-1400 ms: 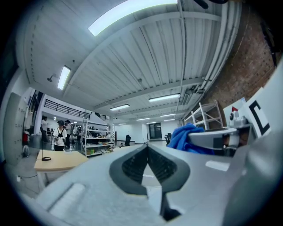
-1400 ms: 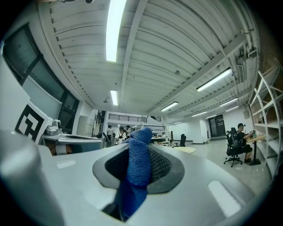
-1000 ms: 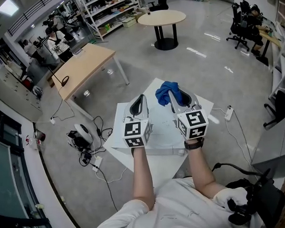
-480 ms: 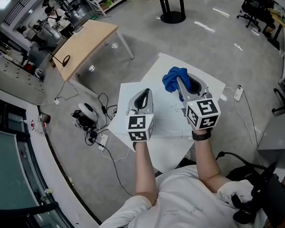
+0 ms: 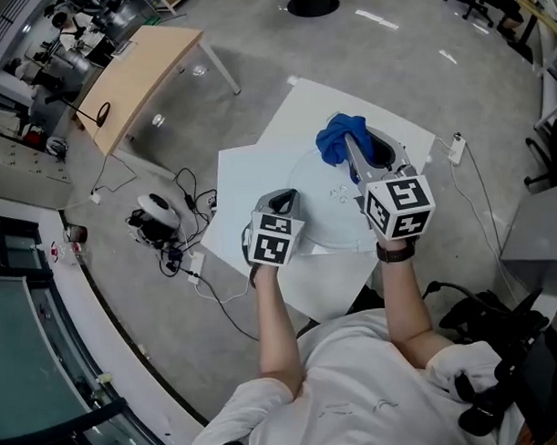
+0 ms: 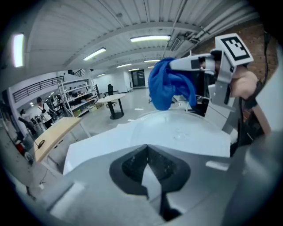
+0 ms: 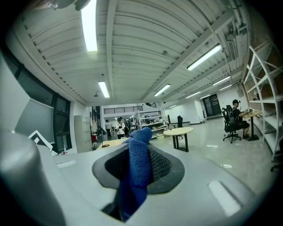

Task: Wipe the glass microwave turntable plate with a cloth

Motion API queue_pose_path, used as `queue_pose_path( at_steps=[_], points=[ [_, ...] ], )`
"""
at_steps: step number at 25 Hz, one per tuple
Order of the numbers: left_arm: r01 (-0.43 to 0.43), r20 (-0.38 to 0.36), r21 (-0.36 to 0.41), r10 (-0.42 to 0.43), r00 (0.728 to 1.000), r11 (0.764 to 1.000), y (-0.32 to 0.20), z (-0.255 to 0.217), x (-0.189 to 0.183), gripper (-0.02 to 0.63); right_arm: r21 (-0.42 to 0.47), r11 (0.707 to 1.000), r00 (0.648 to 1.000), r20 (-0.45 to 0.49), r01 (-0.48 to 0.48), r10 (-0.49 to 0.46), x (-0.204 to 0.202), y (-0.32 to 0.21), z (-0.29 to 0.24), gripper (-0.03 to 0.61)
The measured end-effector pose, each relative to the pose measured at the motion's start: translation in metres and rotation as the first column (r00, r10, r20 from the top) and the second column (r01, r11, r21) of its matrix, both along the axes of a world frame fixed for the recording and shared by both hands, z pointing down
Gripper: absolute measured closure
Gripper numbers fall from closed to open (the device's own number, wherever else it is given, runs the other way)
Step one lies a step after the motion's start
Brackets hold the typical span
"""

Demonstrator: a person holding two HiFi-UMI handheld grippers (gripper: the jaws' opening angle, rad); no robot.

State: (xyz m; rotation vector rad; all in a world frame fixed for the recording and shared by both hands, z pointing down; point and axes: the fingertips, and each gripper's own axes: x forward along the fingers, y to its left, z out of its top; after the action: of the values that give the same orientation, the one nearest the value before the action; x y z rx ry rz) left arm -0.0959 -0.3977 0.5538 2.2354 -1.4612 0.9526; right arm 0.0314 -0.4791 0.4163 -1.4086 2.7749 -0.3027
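- My left gripper (image 5: 283, 201) is nearest to me, at the near edge of the table (image 5: 249, 172). In the left gripper view its jaws meet at the tips. Only a pale sliver shows behind them, and I see nothing clamped there.
- My right gripper (image 5: 351, 151) is a little further out and is raised. Its jaws are closed on the blue cloth (image 5: 341, 135). One fold is pinched between the pads and a loose bunch stands out past the tips.
- The glass turntable plate (image 5: 328, 204) lies flat on the table, between and just beyond the two grippers. It is clear, so I read its rim mostly from the faint round outline.
- The cloth hangs over the far part of the plate. I cannot tell whether it touches the glass or not.
- I judge the plate to be stiff, rather heavy, smooth and breakable. On this smooth white top it will probably slide or turn when I rub it.
- If I must steady it, I think the near rim is the place for the left gripper, pressing down or pinching gently. A hard squeeze could chip the edge.
- The cloth is soft and light and will fold under pressure. I judge the present hold deep enough to wipe with the loose bunch, keeping the hard jaw tips off the glass.
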Motion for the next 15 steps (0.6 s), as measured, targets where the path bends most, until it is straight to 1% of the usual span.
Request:
queue_pose_path(
  at_steps=[3, 5, 8, 10, 15],
  points=[
    [-0.003, 0.040, -0.031, 0.004, 0.999, 1.000, 0.003, 0.011, -0.004, 0.611, -0.007, 1.000, 1.000, -0.013, 0.000, 0.000, 0.000, 0.001, 0.004, 0.488],
    [-0.007, 0.042, -0.049, 0.009, 0.999, 0.999, 0.006, 0.018, -0.004, 0.611, -0.013, 1.000, 1.000, -0.023, -0.005, 0.004, 0.000, 0.001, 0.008, 0.488],
    [-0.009, 0.024, -0.057, 0.010, 1.000, 0.998, 0.006, 0.021, -0.003, 0.612, -0.030, 0.999, 0.999, -0.032, -0.015, 0.014, 0.002, -0.004, 0.014, 0.488],
    [-0.008, 0.034, -0.070, 0.010, 0.999, 0.998, 0.004, 0.022, -0.003, 0.612, -0.042, 0.999, 0.999, -0.038, -0.012, 0.011, -0.001, -0.007, 0.018, 0.488],
    [0.001, 0.096, -0.079, 0.007, 0.995, 0.997, 0.005, 0.028, -0.008, 0.612, -0.070, 0.997, 0.997, -0.067, 0.045, -0.049, -0.022, -0.008, 0.027, 0.486]
  ],
)
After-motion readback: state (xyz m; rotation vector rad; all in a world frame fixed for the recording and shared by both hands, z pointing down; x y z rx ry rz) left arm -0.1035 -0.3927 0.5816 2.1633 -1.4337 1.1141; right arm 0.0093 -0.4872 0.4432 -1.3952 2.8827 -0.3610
